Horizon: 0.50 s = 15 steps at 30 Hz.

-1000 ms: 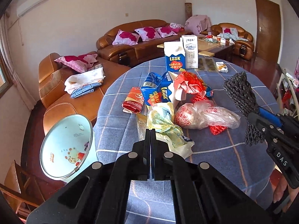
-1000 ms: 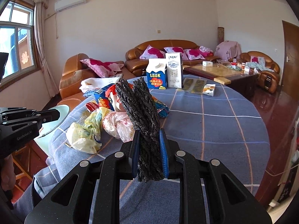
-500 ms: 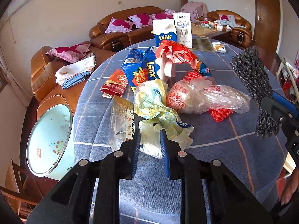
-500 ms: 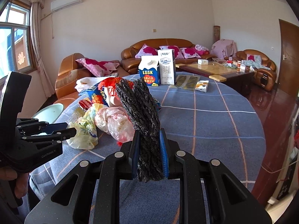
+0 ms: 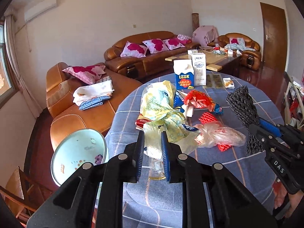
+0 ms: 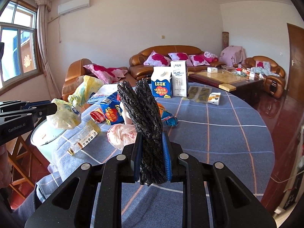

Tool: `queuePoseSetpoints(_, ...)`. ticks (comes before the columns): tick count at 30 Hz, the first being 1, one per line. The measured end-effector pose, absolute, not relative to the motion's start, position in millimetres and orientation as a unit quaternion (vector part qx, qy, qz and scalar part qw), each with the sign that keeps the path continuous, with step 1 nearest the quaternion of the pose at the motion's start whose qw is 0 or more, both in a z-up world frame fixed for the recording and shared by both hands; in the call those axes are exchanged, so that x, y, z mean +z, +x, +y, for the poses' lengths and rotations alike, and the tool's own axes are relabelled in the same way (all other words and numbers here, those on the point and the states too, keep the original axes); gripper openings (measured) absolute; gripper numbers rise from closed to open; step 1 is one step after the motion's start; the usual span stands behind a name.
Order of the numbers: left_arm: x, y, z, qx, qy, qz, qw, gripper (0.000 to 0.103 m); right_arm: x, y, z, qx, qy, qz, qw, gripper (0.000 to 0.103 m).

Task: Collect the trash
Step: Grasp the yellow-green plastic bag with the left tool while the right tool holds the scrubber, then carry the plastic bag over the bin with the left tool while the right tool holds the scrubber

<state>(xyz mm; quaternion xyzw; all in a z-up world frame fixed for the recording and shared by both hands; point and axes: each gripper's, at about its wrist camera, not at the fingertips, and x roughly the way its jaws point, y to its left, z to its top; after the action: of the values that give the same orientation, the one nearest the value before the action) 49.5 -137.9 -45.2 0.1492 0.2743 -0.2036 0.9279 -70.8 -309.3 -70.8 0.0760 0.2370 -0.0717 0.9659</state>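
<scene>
My left gripper [image 5: 152, 142] is shut on a crumpled yellow plastic bag [image 5: 161, 110] and holds it lifted above the table; the bag also shows in the right wrist view [image 6: 74, 104]. My right gripper [image 6: 151, 142] is shut on a black foam net [image 6: 144, 110], also seen in the left wrist view [image 5: 243, 106]. A light blue trash bin [image 5: 79, 152] stands on the floor left of the table. Trash lies on the blue checked tablecloth [image 6: 218, 133]: a clear red-printed bag [image 5: 218, 134], red wrappers [image 5: 199, 98], a blue carton [image 6: 112, 112], a flat clear wrapper [image 6: 83, 140].
Two upright milk cartons [image 5: 190, 74] and a small box [image 5: 228, 82] stand at the table's far side. Brown leather sofas [image 5: 148, 55] with pink cushions, a coffee table [image 6: 228, 79] and a wooden chair [image 5: 17, 188] near the bin surround the table.
My left gripper closed on the yellow bag and lifted it off the table. My right gripper still holds the black net, little moved.
</scene>
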Motion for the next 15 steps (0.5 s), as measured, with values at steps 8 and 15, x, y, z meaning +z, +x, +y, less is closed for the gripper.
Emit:
queuePoseSetpoints(8,-35.0,54.9,-111.2,-0.166,0.144,0.255,0.942,0.018,-57.7,-47.7,-296.4,-0.054,0.064,0.229,0.97,0.021)
queuePoseSetpoints(15,-39.8,65.4,-92.0,-0.123,0.148,0.261,0.946,0.018,-51.1,-19.4,-278.1,-0.031,0.043,0.225,0.973,0.021)
